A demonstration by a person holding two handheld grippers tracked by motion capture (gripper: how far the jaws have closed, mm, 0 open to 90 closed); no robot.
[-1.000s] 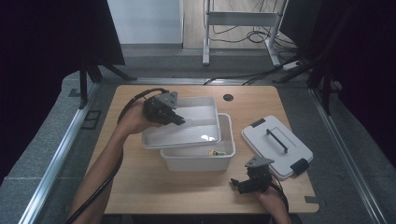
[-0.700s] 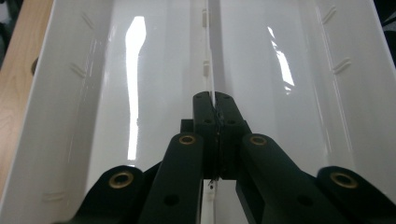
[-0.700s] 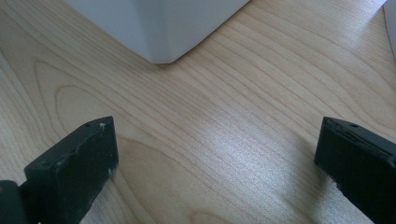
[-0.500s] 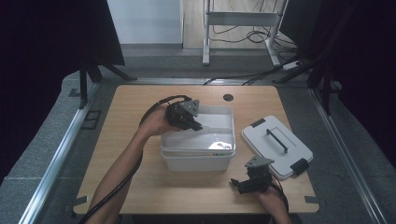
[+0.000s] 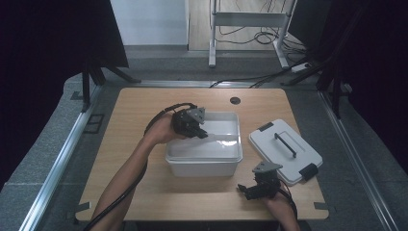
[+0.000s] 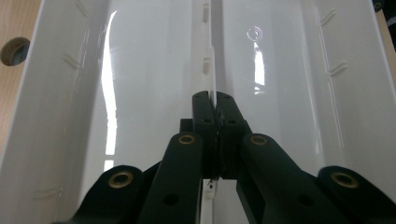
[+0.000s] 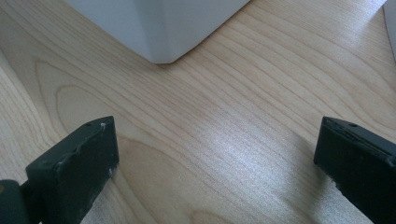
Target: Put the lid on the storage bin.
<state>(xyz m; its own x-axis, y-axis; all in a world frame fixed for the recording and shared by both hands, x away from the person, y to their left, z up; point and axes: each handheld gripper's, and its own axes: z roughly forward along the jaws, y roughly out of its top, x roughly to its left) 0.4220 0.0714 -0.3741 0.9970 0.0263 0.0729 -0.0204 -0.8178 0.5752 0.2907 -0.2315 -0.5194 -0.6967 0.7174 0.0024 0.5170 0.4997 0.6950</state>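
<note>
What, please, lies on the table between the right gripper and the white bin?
Nothing: the right gripper view shows bare wooden table between the right gripper and the white bin.

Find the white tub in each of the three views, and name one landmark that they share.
High view: the white tub sits mid-table, left of the flat lid.
Left gripper view: the tub's glossy inside spreads across the picture, behind the left gripper, which is shut on a thin white edge.
Right gripper view: one bottom corner of the tub, top centre.
Shared landmark: the wooden table.
</note>
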